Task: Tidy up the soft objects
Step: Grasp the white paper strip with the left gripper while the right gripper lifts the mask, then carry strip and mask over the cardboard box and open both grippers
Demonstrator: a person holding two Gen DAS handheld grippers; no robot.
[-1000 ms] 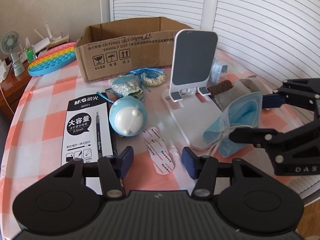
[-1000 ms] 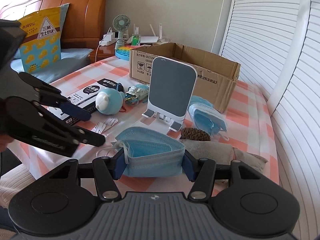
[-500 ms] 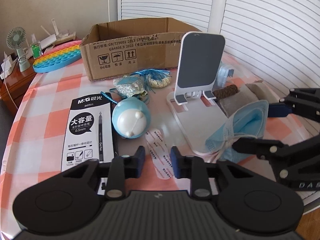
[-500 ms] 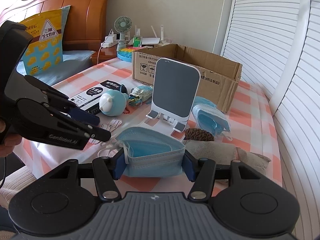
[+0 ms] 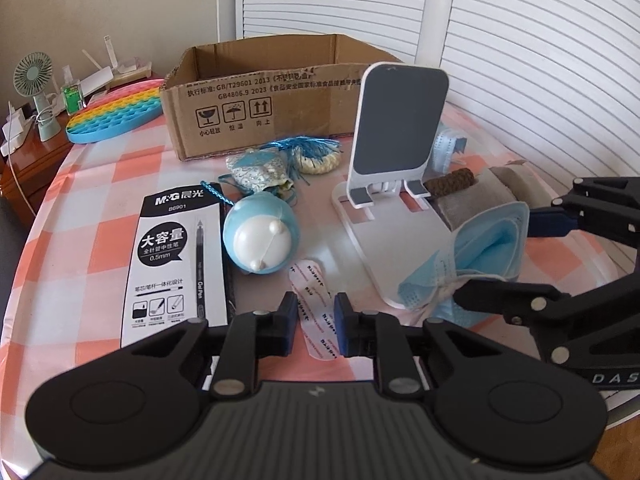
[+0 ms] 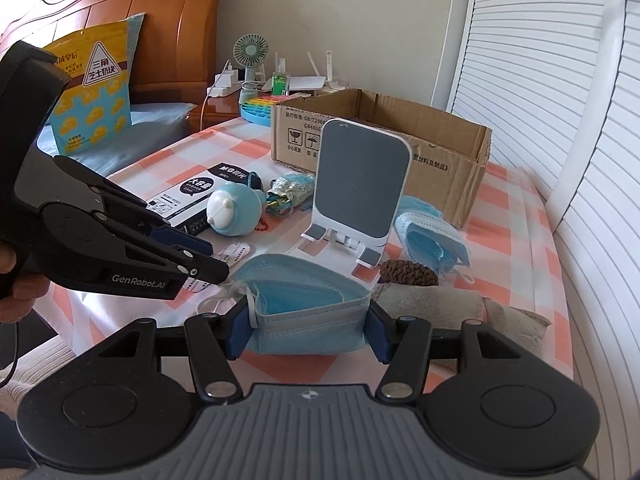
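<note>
My left gripper has just closed, empty, above white label strips; my right gripper grips a blue pleated mask before the white phone stand.

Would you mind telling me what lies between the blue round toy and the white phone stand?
Bare tablecloth; the left wrist view shows nothing between the blue round toy and the phone stand.

A folded light-blue face mask is pinched upright between the right gripper's blue pads, ear loops dangling left, above the checked tablecloth.
</note>
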